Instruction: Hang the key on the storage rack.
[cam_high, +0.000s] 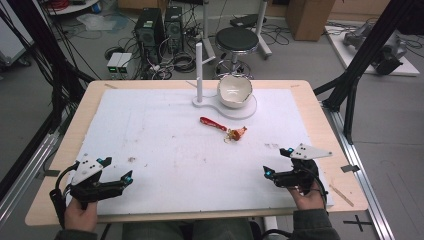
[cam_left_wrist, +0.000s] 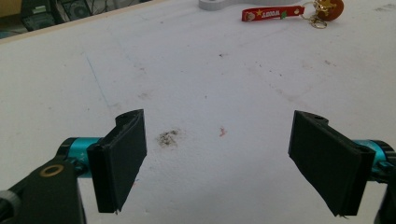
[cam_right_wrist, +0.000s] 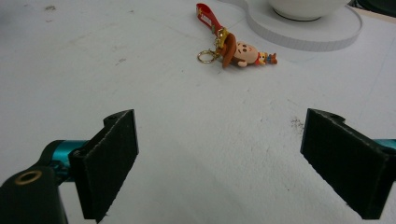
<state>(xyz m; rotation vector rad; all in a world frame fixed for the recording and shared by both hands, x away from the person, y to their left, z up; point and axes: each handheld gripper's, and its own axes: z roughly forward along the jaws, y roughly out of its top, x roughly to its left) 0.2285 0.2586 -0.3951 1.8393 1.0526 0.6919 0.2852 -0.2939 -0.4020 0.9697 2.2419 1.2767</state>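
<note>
Keychain (cam_high: 226, 128) with a red strap and a small brown-hatted figure lies flat on the white worktop (cam_high: 165, 145), a little toward one o'clock from the middle, touching nothing else. Just beyond it, at twelve o'clock, a white bowl (cam_high: 234, 91) sits tilted on the round end of a white stand (cam_high: 240, 111); what shows of its inside is bare. A white post (cam_high: 199, 72) rises upright from the stand's other end, at the bowl's nine o'clock.

The left claw (cam_high: 116, 169) rests at seven o'clock on the worktop, held in a hand, its jaws spread wide with nothing between them; in the left gripper view only stained white surface lies in the gap. The right claw (cam_high: 278, 161) rests at five o'clock, likewise released and empty, well apart from the keychain, which lies ahead of its jaws in the right gripper view.
</note>
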